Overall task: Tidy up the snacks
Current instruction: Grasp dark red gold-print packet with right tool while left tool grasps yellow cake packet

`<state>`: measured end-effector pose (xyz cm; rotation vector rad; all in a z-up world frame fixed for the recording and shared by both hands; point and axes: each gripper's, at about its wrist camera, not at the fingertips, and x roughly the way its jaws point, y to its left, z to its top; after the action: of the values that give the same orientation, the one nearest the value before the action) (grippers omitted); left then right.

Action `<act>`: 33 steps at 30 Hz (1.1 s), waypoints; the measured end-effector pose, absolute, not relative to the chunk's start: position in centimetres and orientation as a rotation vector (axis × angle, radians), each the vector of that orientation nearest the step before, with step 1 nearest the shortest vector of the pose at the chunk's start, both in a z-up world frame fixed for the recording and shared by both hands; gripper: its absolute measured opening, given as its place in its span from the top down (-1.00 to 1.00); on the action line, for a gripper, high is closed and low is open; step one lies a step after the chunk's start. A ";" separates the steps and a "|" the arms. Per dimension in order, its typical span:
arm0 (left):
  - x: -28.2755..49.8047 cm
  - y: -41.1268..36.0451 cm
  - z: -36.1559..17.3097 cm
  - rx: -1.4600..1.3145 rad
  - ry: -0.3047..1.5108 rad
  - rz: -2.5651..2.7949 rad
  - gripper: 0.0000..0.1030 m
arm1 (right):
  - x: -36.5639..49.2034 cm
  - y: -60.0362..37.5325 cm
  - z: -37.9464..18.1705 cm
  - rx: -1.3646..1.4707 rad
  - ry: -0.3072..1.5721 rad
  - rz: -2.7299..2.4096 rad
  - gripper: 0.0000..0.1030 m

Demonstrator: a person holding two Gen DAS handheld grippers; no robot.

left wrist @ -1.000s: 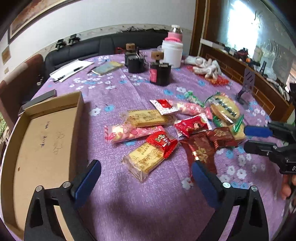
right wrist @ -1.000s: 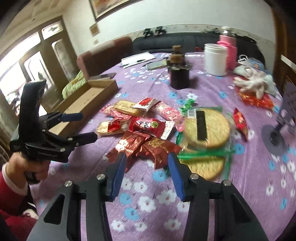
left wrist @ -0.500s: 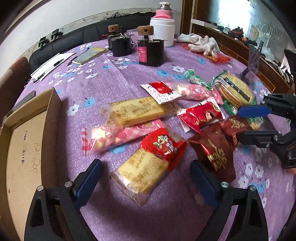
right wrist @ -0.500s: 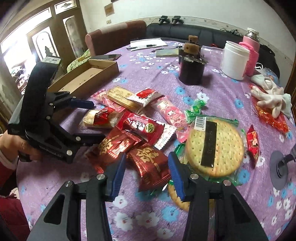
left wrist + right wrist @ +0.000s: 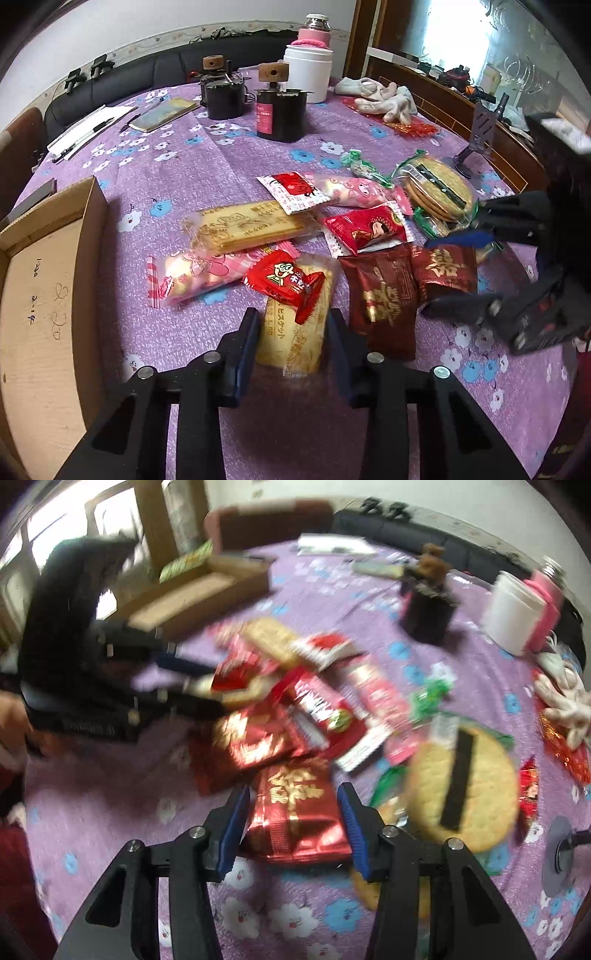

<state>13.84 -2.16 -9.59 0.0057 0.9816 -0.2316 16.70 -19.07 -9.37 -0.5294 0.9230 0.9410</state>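
Snacks lie heaped on the purple flowered tablecloth (image 5: 184,173), and the open cardboard box (image 5: 44,295) at the cloth's left edge serves as the landmark. Nearest the box on its right sits a pink striped packet (image 5: 199,273), with a long yellow biscuit pack (image 5: 251,227) just behind it. Farther right of the box, the left gripper (image 5: 291,332) straddles a second yellow biscuit pack (image 5: 295,339); its jaws are closing with that pack between them, the blue pads just at its long edges, though firm pressing cannot be told. A small red candy wrapper (image 5: 284,282) lies on the pack's far end. Beyond, still farther from the box, are two dark red packets with gold characters; the right gripper (image 5: 293,812) has one of these, the dark red packet (image 5: 295,819), between its partly spread jaws, the pads close beside its sides, and the blur hides whether they touch. Round crackers (image 5: 461,786) in a green-edged wrapper lie on the side of the pile farthest from the box.
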 end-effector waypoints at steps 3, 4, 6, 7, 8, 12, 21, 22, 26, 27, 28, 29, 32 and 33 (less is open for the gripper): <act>13.5 -1.7 -9.4 -0.032 0.971 -0.221 0.27 | 16.2 -19.2 -9.4 -0.494 0.911 0.924 0.10; 13.2 -1.5 -9.3 -0.048 0.965 -0.219 0.28 | 16.1 -19.5 -9.2 -0.476 0.901 0.916 0.11; 12.7 -1.3 -8.9 -0.080 0.955 -0.232 0.30 | 15.8 -20.3 -8.7 -0.424 0.892 0.910 0.15; 12.4 -1.2 -8.7 -0.090 0.949 -0.237 0.30 | 15.6 -20.8 -8.3 -0.398 0.883 0.901 0.17; 12.0 -1.2 -8.4 -0.102 0.941 -0.242 0.30 | 15.3 -21.2 -8.0 -0.381 0.876 0.893 0.18; 10.5 -0.7 -7.4 -0.233 0.922 -0.313 0.30 | 14.5 -22.8 -6.4 -0.264 0.860 0.865 0.19; 6.4 0.8 -3.5 -0.307 0.823 -0.328 0.30 | 10.9 -24.3 -3.1 -0.140 0.791 0.874 0.19; 5.9 1.2 -3.1 -0.311 0.812 -0.321 0.30 | 10.5 -24.0 -2.8 -0.138 0.781 0.882 0.19; 4.2 3.8 -2.1 -0.336 0.779 -0.281 0.30 | 9.3 -22.3 -1.7 -0.136 0.747 0.906 0.19; 3.9 4.3 -2.0 -0.340 0.774 -0.271 0.30 | 9.1 -21.9 -1.5 -0.132 0.743 0.914 0.19; 3.6 4.9 -1.8 -0.344 0.767 -0.259 0.30 | 8.9 -21.5 -1.2 -0.127 0.738 0.923 0.19; 3.2 5.4 -1.7 -0.350 0.762 -0.252 0.30 | 8.6 -21.0 -1.0 -0.121 0.731 0.930 0.19; 2.0 6.9 -1.4 -0.358 0.738 -0.221 0.30 | 8.0 -19.4 -0.3 -0.117 0.710 0.948 0.19; 1.7 7.3 -1.3 -0.353 0.729 -0.202 0.30 | 7.9 -18.9 -0.1 -0.113 0.706 0.955 0.19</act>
<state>1.67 7.33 -1.29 -0.3530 0.7293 -0.2018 7.91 -18.93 -0.15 -0.1125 0.7057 0.9549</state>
